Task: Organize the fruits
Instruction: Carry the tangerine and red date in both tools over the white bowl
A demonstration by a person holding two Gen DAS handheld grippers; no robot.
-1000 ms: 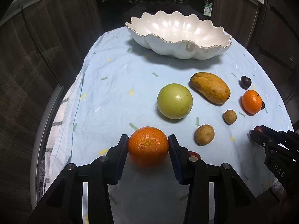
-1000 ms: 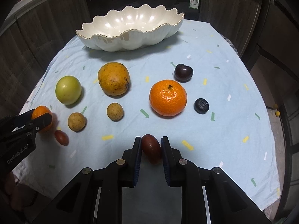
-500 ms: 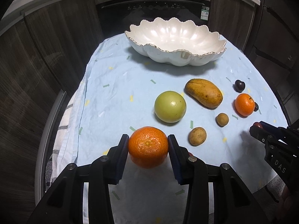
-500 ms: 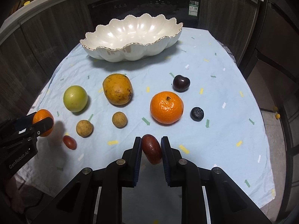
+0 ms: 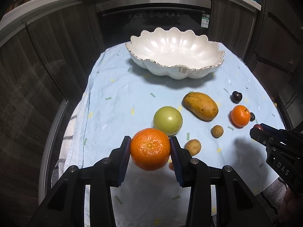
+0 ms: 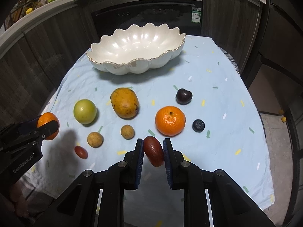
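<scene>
My left gripper [image 5: 150, 147] is shut on an orange mandarin [image 5: 150, 149] and holds it above the blue cloth; it also shows in the right wrist view [image 6: 48, 125]. My right gripper [image 6: 153, 149] is shut on a small dark red oval fruit [image 6: 153, 151], lifted off the cloth. The white scalloped bowl [image 6: 113, 65] stands empty at the far side of the table [image 5: 147, 64]. On the cloth lie a green apple [image 6: 84, 111], a mango [image 6: 124, 102], a second mandarin [image 6: 170, 120], a dark cherry [image 6: 184, 96], a blueberry [image 6: 198, 125], two small tan fruits [image 6: 95, 139] and a red cherry tomato [image 6: 81, 152].
The blue confetti-print tablecloth [image 6: 217, 98] covers a round table. Dark cabinets and an oven [image 6: 147, 13] stand behind it. A checked towel [image 5: 66, 132] hangs at the table's left edge. The floor drops away to the right.
Both grippers have risen and drawn back from the table with their fruits held; the bowl and the fruits on the cloth look smaller and farther off.
</scene>
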